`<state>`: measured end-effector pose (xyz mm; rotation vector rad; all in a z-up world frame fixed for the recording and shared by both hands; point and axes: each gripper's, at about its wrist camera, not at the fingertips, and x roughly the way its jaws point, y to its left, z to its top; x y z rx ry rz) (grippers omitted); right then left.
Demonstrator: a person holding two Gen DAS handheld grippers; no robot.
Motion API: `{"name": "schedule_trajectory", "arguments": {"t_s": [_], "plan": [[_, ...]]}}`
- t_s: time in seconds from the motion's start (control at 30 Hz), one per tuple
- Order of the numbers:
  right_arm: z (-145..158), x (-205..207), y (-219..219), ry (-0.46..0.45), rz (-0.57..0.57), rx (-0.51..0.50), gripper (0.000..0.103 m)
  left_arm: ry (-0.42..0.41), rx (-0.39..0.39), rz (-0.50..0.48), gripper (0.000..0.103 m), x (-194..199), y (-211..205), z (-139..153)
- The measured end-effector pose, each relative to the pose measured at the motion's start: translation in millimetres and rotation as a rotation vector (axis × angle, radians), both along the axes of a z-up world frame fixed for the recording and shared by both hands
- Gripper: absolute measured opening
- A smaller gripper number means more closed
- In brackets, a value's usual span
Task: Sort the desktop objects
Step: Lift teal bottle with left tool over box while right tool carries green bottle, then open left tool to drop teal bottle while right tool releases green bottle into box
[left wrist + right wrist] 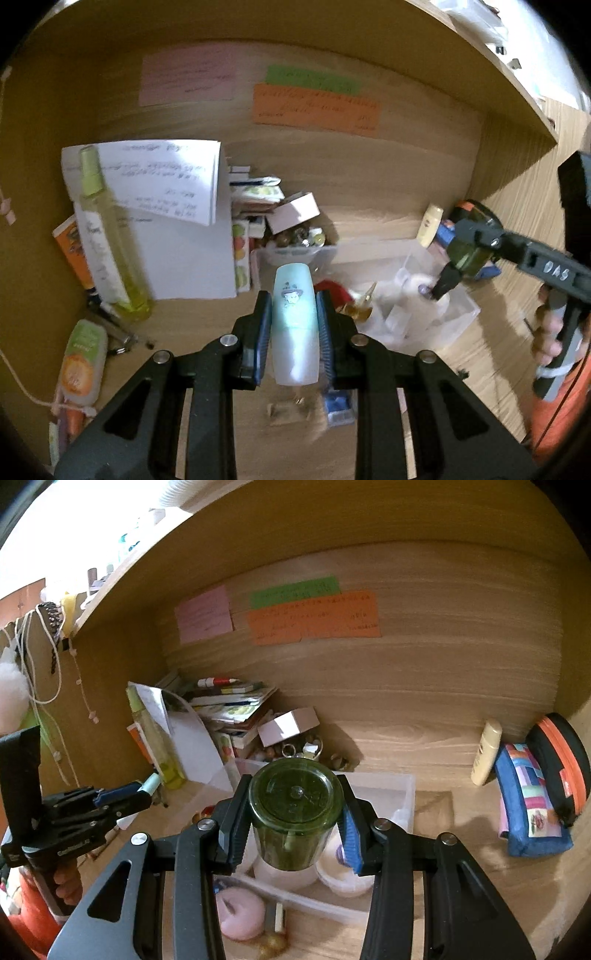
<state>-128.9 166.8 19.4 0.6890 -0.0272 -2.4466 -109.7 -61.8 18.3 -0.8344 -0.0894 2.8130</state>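
Observation:
My left gripper [294, 304] is shut on a pale teal-and-white bottle [295, 332] with a small cartoon figure on it, held above the wooden desk. In the right wrist view that left gripper [138, 789] shows at the left, the bottle's [151, 783] tip sticking out of it. My right gripper [293, 786] is shut on a dark green glass jar [295, 812], bottom toward the camera, above a clear plastic bin [384, 780]. In the left wrist view the right gripper [460, 254] and jar [469, 247] hang over the bin's [461, 314] far right corner.
A tall yellow-green spray bottle [103, 240] leans on papers [166, 177] at the left, beside stacked books [229, 701] and a small box [288, 725]. A cream tube [485, 753], blue pouch [528, 801] and black-orange case [561, 760] stand right. The bin holds white tubs.

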Motion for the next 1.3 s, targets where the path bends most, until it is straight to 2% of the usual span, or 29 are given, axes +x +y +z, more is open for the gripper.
{"name": "schedule_trajectory", "arguments": {"t_s": [0.17, 0.37, 0.6, 0.7, 0.87, 1.1, 1.2, 1.3], "plan": [[-4, -17, -11, -0.023, -0.019, 0.004, 0.038, 0.014, 0.003, -0.001, 0.024, -16, 6, 7], [-13, -31, -26, -0.035, -0.038, 0.029, 0.039, -0.013, 0.003, -0.004, 0.024, -42, 14, 3], [-34, -45, -38, -0.042, -0.077, 0.081, 0.039, -0.083, -0.003, 0.005, 0.024, -77, 19, -18], [-41, -49, -41, -0.034, -0.089, 0.116, 0.039, -0.112, -0.031, 0.005, 0.024, -88, 24, -32], [-52, -55, -44, -0.039, -0.097, 0.148, 0.039, -0.157, -0.036, 0.001, 0.024, -95, 25, -48], [-57, -54, -47, -0.026, -0.095, 0.169, 0.039, -0.147, -0.048, -0.012, 0.024, -95, 29, -55], [-59, -55, -48, -0.023, -0.099, 0.176, 0.040, -0.120, -0.089, -0.005, 0.029, -93, 33, -55], [-60, -54, -48, -0.022, -0.099, 0.177, 0.048, -0.104, -0.109, -0.002, 0.036, -91, 36, -55]]}}
